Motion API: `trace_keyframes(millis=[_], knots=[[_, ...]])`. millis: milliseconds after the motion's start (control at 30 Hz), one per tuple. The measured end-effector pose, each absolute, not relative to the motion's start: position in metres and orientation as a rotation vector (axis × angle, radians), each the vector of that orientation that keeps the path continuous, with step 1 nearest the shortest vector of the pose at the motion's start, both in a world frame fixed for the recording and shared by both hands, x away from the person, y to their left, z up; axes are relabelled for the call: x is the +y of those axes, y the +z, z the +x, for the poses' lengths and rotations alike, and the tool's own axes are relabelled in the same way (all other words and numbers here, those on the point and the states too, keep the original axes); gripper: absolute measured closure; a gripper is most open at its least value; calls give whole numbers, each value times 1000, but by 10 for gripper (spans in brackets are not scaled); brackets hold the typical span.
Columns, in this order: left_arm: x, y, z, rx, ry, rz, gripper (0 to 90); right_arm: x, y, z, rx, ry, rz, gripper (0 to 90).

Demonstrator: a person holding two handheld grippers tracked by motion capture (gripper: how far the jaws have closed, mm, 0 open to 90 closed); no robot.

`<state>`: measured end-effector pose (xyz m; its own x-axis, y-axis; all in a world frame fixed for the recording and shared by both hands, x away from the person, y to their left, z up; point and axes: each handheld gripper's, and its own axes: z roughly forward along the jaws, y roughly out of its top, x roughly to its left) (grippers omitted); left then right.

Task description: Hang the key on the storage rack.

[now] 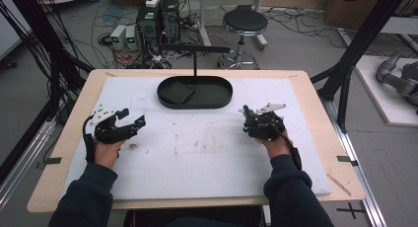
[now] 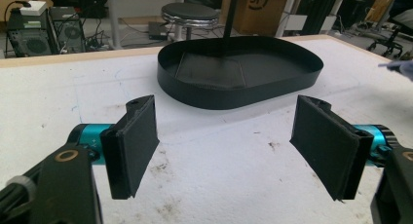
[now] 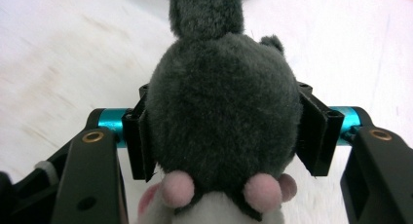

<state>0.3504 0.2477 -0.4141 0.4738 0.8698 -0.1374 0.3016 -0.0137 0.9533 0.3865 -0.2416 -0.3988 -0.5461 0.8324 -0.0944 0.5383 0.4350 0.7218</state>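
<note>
Grey plush toy [image 3: 221, 112], likely a mouse, clamped in right hand-held gripper [image 3: 224, 136]

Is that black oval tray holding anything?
Nearly empty: the black oval tray holds just a flat dark piece around its upright post.

tongs [image 2: 226, 151]: blk pads, teal axles, brass screws | sleeves [image 1: 86, 195]: dk navy

Dark grey plush toy [image 3: 221, 102] — pink paws; black tray [image 1: 194, 93]
</note>
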Motion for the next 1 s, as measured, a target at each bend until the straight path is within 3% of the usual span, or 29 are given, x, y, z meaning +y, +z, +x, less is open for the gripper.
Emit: trace_keyframes(millis=[467, 1000], knots=[[249, -412, 349, 1008, 646, 1564, 254, -215, -338, 434, 2270, 1031, 1029, 367], [249, -412, 349, 1004, 640, 1561, 254, -175, -303, 506, 2225, 968, 1067, 368]])
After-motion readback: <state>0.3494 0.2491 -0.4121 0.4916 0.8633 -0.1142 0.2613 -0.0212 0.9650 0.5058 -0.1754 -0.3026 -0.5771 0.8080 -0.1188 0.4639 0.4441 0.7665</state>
